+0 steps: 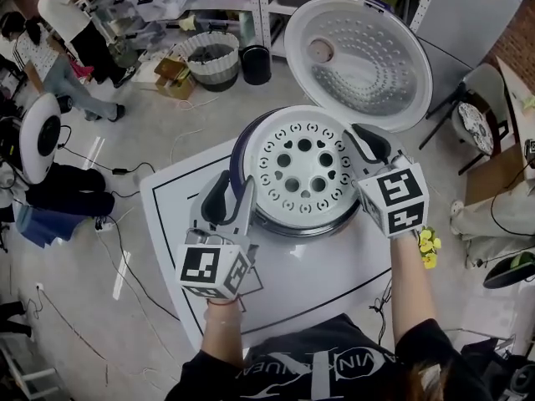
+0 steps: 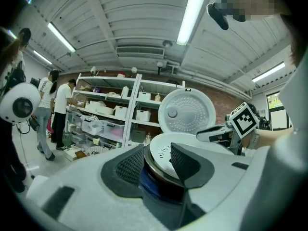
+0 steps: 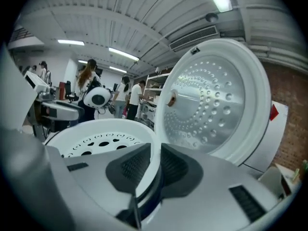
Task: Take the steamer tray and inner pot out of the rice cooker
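Observation:
The rice cooker (image 1: 238, 144) stands on the white table with its lid (image 1: 359, 61) swung up and back. The white steamer tray (image 1: 303, 170), pierced with round and heart-shaped holes, sits in its mouth. My right gripper (image 1: 361, 147) is at the tray's right edge, and in the right gripper view (image 3: 155, 165) its pads press on the tray's thin white rim (image 3: 153, 143). My left gripper (image 1: 234, 192) is at the cooker's left side. There its jaws (image 2: 156, 165) straddle the rim of the tray (image 2: 163, 150) and the pot with a gap on each side, open.
The table (image 1: 334, 282) carries a black outline around the cooker. On the floor behind are a ribbed basket (image 1: 213, 57) and a black bin (image 1: 255, 63). People (image 1: 67, 40) stand by shelves at the far left. A chair (image 1: 476, 124) is at the right.

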Tool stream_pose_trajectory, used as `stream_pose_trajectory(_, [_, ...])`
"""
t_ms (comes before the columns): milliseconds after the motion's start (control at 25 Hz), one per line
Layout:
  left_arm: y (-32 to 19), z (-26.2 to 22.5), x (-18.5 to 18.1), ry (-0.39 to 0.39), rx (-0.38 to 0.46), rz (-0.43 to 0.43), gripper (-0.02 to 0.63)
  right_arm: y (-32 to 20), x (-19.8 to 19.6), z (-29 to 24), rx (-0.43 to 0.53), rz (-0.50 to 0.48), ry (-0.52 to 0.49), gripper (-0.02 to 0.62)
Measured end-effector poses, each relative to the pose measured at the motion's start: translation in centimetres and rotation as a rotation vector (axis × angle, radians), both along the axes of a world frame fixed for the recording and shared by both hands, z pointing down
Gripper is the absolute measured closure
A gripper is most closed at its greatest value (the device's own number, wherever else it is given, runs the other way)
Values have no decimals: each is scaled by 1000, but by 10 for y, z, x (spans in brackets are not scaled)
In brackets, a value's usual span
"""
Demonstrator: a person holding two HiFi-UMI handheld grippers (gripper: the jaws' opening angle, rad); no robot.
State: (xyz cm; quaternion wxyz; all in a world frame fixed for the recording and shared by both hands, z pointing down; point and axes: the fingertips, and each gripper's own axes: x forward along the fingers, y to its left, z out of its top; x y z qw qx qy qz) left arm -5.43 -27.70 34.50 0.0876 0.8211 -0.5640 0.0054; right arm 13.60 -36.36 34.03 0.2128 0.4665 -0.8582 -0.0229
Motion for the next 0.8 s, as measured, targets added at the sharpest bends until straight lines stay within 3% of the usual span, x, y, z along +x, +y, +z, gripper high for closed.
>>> stream_pose_trajectory(320, [-7,-4,7,-42,-8,42,449,20,5,-39,147,-36,-191,537])
stream_pose_trajectory(600, [-18,3,15,-104,-53,116,448,37,2,-60,250,-83,-263,537])
stream_pose_trajectory(800, [-17,3,31,-158,-91,131,463,45,11,-73,264,-109,-330,537])
